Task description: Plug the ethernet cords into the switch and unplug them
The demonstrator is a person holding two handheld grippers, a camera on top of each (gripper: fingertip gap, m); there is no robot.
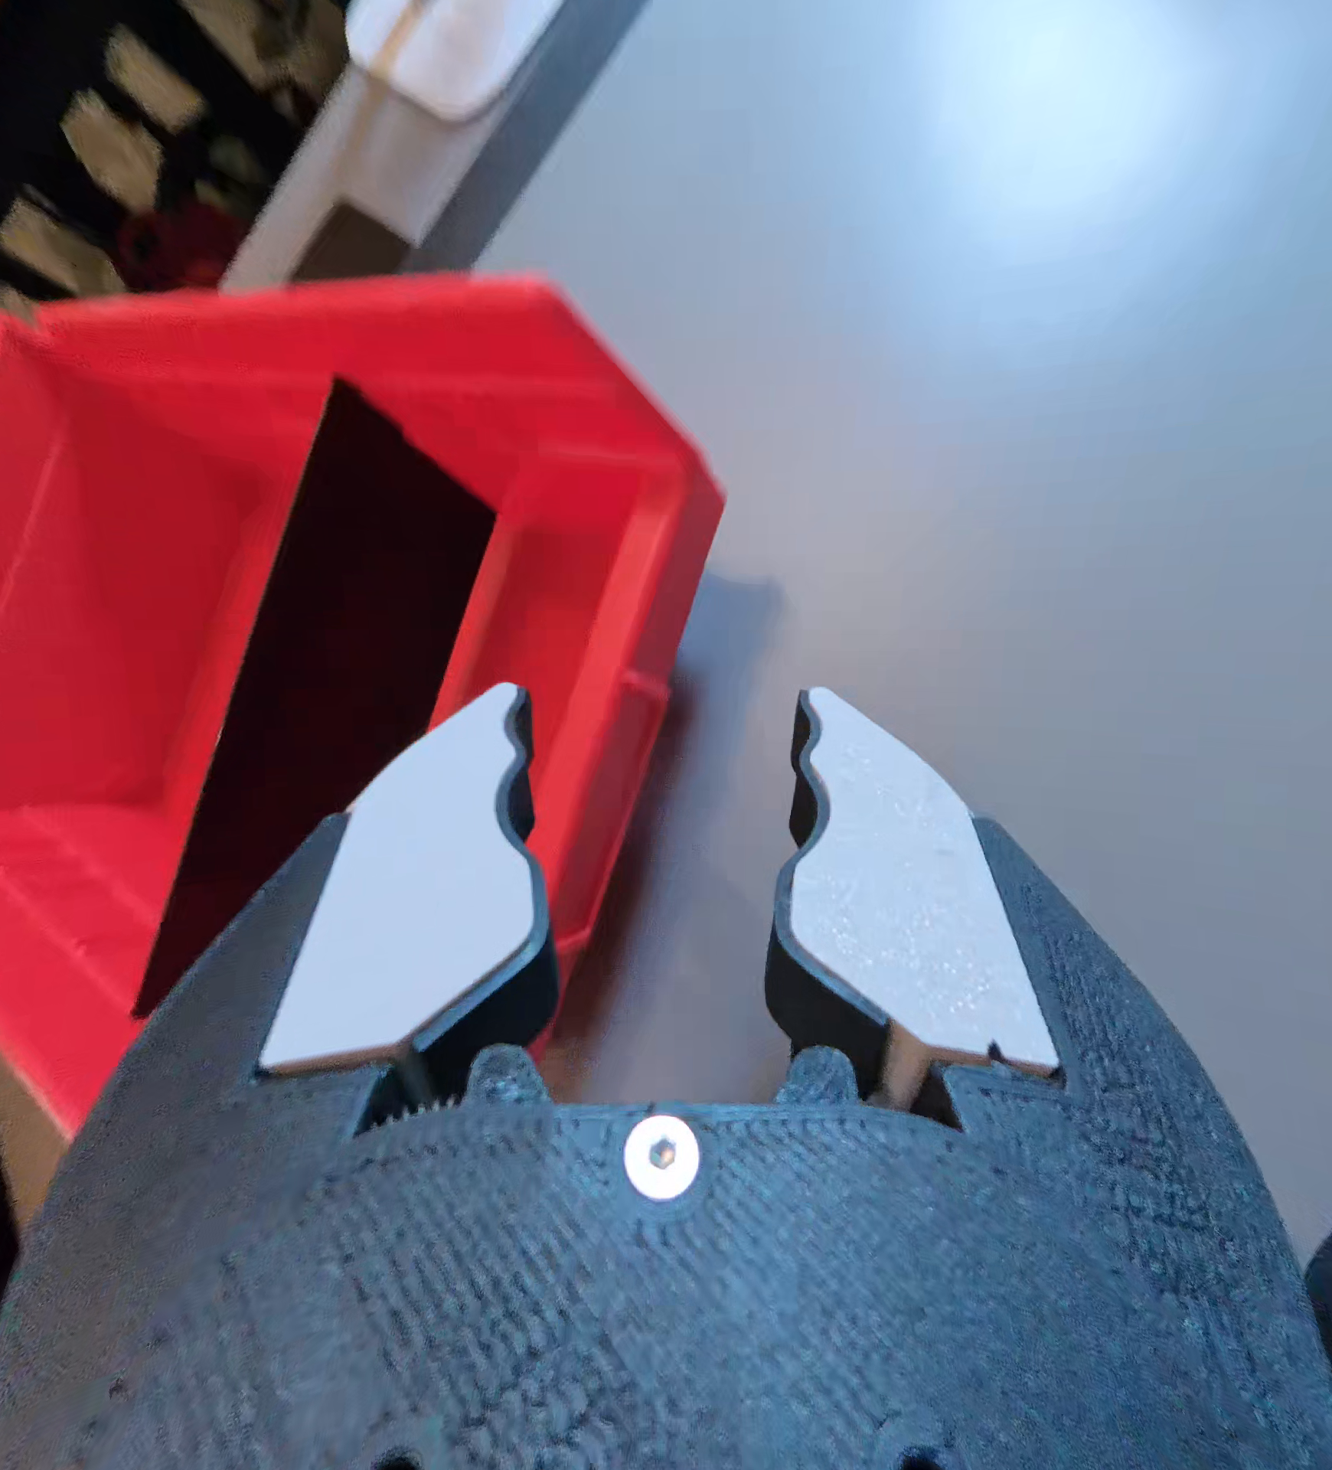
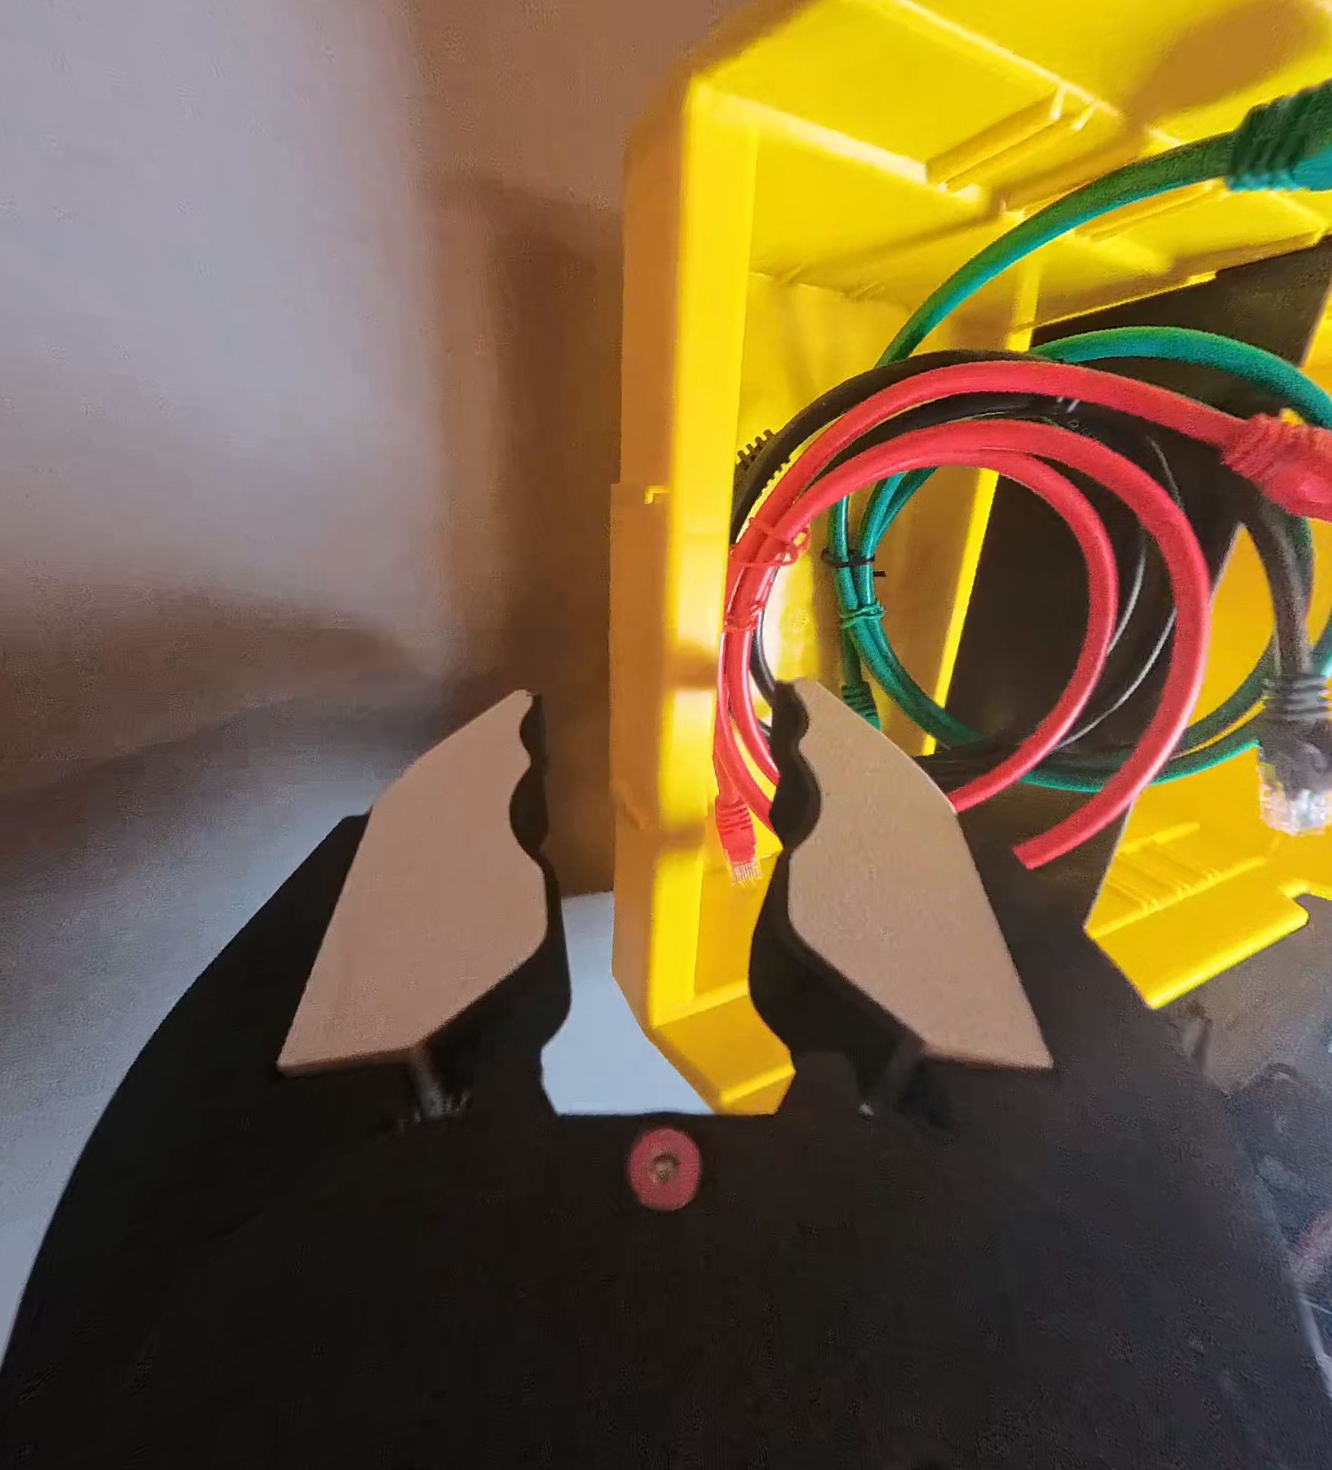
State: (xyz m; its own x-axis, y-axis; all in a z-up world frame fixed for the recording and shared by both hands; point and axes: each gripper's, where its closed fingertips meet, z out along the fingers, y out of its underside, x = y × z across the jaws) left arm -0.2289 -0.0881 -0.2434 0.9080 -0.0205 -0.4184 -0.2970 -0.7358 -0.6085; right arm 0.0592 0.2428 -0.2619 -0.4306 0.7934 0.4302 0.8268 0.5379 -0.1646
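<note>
Left gripper (image 1: 663, 700) jaws spread wide, nothing between them; hovering over grey table (image 1: 1044, 398), just right of red bin (image 1: 170, 557); left fingertip (image 1: 512, 700) overlapping the red bin's near-right wall in view, contact not clear. Red bin sitting near the table's left edge, a dark flat divider (image 1: 345, 676) standing inside it, otherwise bare; picture motion-blurred. Beyond the red bin, past the table edge, a white blocky item (image 1: 408, 119) and a dark patterned floor (image 1: 50, 159), both too smeared to identify.

Right gripper (image 2: 663, 700) jaws also parted, gripping nothing; yellow bin (image 2: 671, 398) wall and rim passing between the two fingers; right finger (image 2: 885, 875) inside the yellow bin's opening, left finger outside its wall. Inside the yellow bin: coiled red cord (image 2: 1156, 509), green cord (image 2: 965, 262) and black cord (image 2: 1299, 636), overlapping in loops against a dark divider panel (image 2: 1044, 596). Red cord bundled with a tie, one small plug (image 2: 734, 835) hanging just left of the right finger, nearly touching it; its other plug at the yellow bin's right side. Green plug up at the yellow bin's top right; black plug lower right. No switch visible in either view.
</note>
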